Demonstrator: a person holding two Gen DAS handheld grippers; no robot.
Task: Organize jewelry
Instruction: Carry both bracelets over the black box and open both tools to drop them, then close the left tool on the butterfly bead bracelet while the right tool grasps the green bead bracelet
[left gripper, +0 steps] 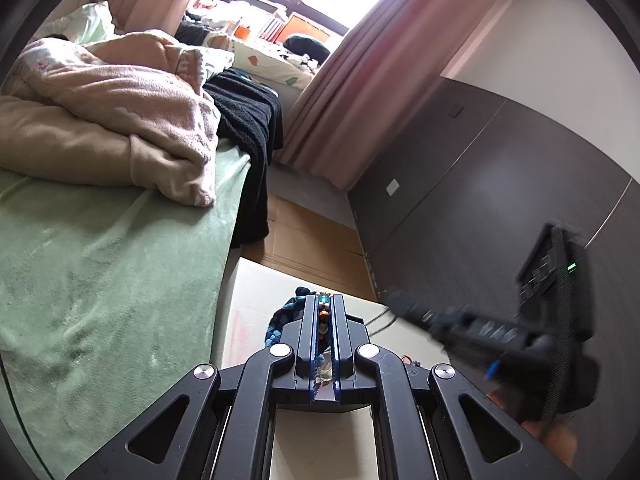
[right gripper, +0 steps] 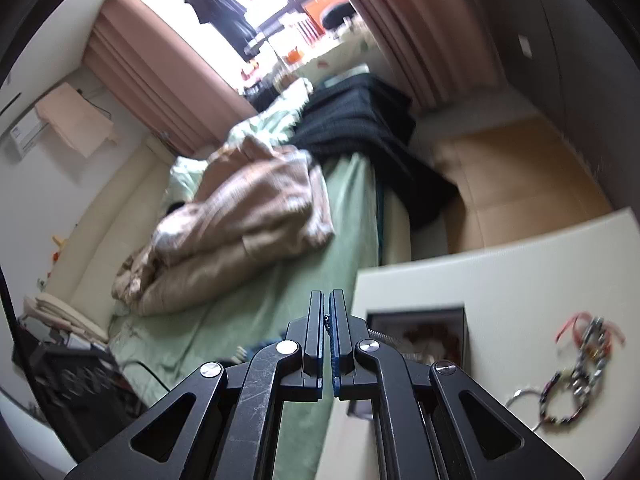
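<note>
My left gripper [left gripper: 324, 300] is shut on a beaded bracelet [left gripper: 323, 316] with orange, white and teal beads, held above the white table [left gripper: 256, 312]. A blue braided piece [left gripper: 286, 316] hangs or lies just behind its left finger. My right gripper [right gripper: 326, 294] is shut on a thin dark bead chain [right gripper: 327, 326] and is raised over the table's left edge. A black-rimmed jewelry box [right gripper: 424, 336] lies just behind its right finger. A pile of bracelets and chains [right gripper: 576, 372] lies on the table [right gripper: 520, 256] at the right. The right gripper also shows, blurred, in the left wrist view [left gripper: 400, 304].
A bed with a green sheet [left gripper: 100, 260] and pink blankets [left gripper: 132, 128] stands left of the table. A dark wall panel [left gripper: 500, 184] and pink curtain [left gripper: 360, 80] are behind. Wooden floor [right gripper: 520, 176] lies beyond the table. A black crate [right gripper: 76, 392] sits at lower left.
</note>
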